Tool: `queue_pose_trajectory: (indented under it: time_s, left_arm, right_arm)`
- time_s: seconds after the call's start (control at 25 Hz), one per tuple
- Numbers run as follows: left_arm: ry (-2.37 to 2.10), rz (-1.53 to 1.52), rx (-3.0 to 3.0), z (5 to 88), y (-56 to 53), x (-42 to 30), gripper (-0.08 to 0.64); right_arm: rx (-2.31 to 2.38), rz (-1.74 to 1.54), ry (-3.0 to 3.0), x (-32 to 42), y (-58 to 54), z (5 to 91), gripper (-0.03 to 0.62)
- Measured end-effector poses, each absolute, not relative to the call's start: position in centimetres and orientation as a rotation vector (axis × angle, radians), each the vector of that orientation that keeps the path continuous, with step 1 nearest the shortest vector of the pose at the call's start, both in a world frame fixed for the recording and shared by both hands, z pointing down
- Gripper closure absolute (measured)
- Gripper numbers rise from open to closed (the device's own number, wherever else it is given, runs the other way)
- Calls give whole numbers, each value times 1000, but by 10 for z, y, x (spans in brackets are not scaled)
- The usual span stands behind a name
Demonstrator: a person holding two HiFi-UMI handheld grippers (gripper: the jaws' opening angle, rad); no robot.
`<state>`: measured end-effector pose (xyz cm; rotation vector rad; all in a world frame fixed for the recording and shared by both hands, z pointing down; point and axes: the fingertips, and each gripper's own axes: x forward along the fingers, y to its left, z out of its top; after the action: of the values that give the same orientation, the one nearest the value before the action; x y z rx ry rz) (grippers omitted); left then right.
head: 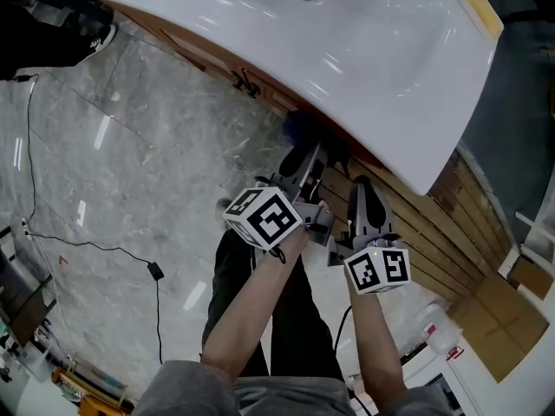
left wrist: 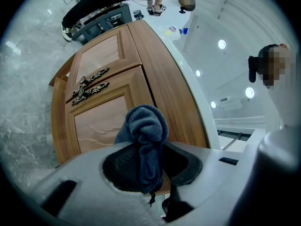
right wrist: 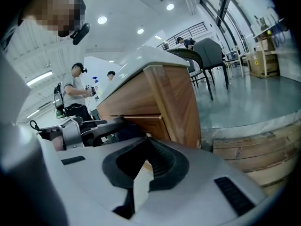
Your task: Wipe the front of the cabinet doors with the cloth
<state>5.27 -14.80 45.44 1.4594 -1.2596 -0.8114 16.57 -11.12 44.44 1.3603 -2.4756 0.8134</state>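
Wooden cabinet [left wrist: 164, 79] fills the left gripper view, its two panelled doors [left wrist: 101, 121] lying straight ahead of the jaws. Their metal handles [left wrist: 89, 86] sit side by side at the seam. A blue cloth [left wrist: 146, 128] bunches out of the left gripper [left wrist: 143, 168], whose jaws are clamped on it. The wad points at the nearer door, though I cannot tell whether it touches. The right gripper [right wrist: 143, 166] is just beside, jaws together and empty, facing the cabinet's corner, so the wiping likely falls to the left.
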Motion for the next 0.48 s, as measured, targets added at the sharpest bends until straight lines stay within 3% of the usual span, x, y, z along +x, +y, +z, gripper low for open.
queue_pose_trajectory:
  time_s: [0.48]
  left_arm:
    - [-1266, -821, 1429, 479, -157, 48, 460]
  right_arm:
    - [1356, 823, -2459, 156, -121, 462, 583]
